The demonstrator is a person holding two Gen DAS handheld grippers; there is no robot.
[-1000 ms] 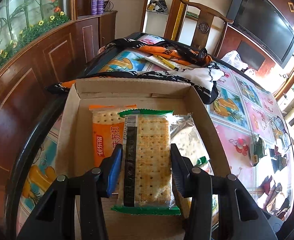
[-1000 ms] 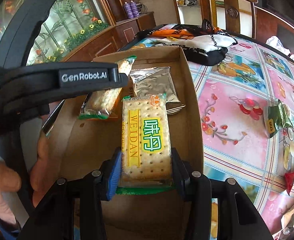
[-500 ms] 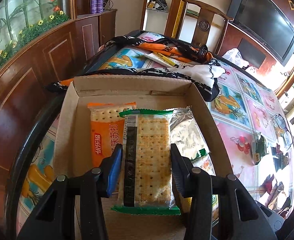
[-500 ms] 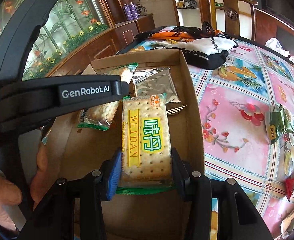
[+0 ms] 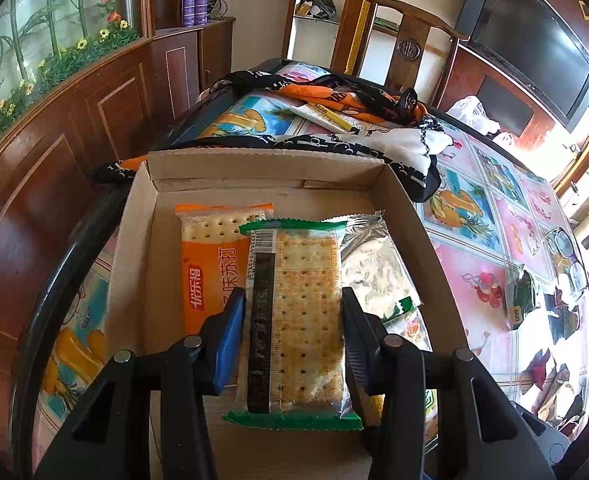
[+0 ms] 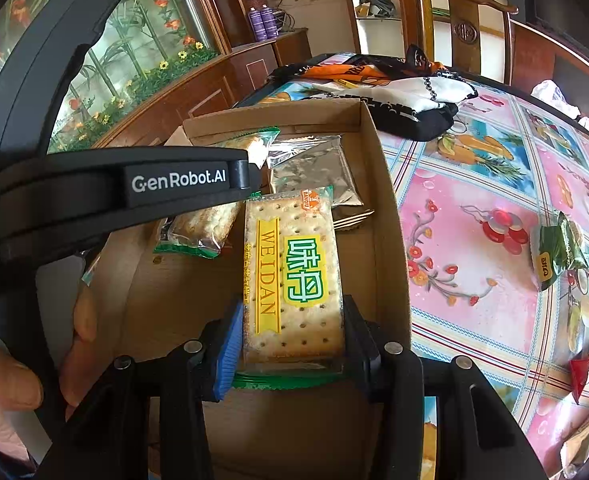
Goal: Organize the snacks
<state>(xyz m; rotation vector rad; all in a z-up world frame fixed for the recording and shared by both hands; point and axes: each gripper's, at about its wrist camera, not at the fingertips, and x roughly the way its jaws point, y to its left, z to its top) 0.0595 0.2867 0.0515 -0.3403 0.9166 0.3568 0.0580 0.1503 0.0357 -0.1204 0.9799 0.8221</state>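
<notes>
Two green-edged clear packets of square soda crackers are in hand above the shallow brown cardboard box (image 5: 410,204). The left hand-held gripper (image 5: 292,330) is clamped on the packet with its barcode side up (image 5: 300,312), its fingers pressing the long edges so the flat pack stays level over the box floor. The right hand-held gripper (image 6: 290,338) is likewise closed on the yellow-and-green "WEIDAN" labelled packet (image 6: 294,276), gripped at the near end, label up, its far end pointing to 12 o'clock.

In the left wrist view, an orange cracker packet (image 5: 214,264) lies flat in the box at 9 o'clock of the held pack, and a silver foil packet (image 5: 374,264) lies at 3 o'clock; the gap between them looks like the slot this pack is meant for, to keep the row side by side.

Outside the box, on the counter (image 6: 474,184) with its pink fruit-print cloth, a green snack pouch (image 6: 558,252) and a red wrapper (image 6: 588,368) wait at 3 o'clock, probably next to be gathered.
</notes>
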